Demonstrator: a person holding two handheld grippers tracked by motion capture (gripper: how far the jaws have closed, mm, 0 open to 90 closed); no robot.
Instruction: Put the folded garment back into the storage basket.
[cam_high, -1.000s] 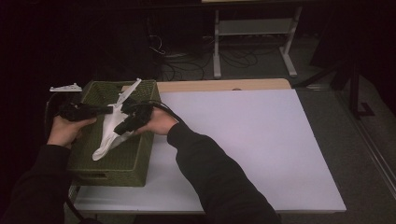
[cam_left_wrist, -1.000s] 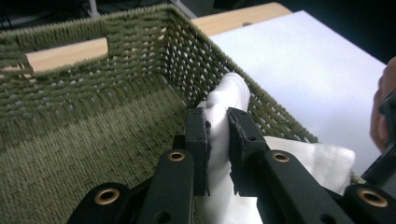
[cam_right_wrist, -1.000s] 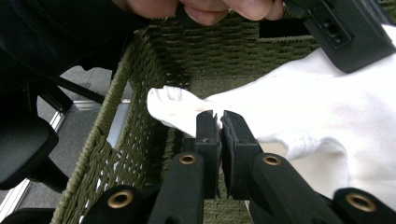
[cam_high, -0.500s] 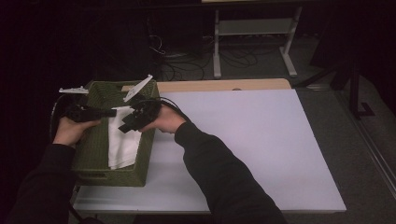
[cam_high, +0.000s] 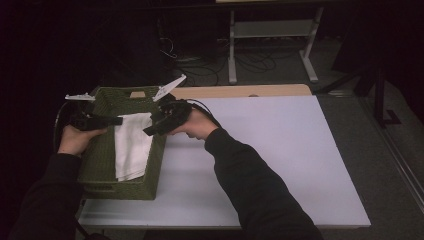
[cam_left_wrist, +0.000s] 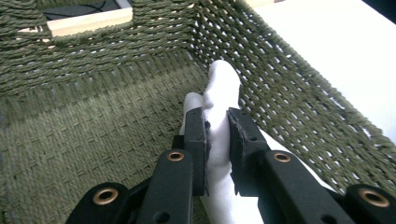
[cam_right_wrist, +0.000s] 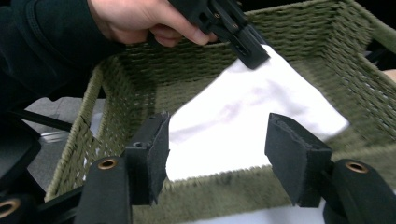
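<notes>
High view is showing me the green woven basket (cam_high: 107, 172) sitting at the left edge of the white table (cam_high: 280, 165), with the white cloth (cam_high: 131, 150) lying inside it along the right wall. I am keeping the left gripper (cam_high: 118, 120) clamped on the far end of that cloth, holding it just above the basket's floor; in the left gripper view the 2 pads are pinching a fold of the white fabric (cam_left_wrist: 218, 126) tightly between them.

I have just been opening the right gripper (cam_high: 148, 131), and its jaws are now standing about half apart with nothing between them; in the right gripper view they are hovering at the basket's rim (cam_right_wrist: 224, 179), looking across at the cloth (cam_right_wrist: 247, 112) and at my left hand (cam_right_wrist: 140, 21) beyond.

I am judging this to be the laying-in step, with 1 side already let go. Next I am planning to lower the left end onto the basket floor, open those jaws, and lift both grippers clear without dragging the fabric back up.
</notes>
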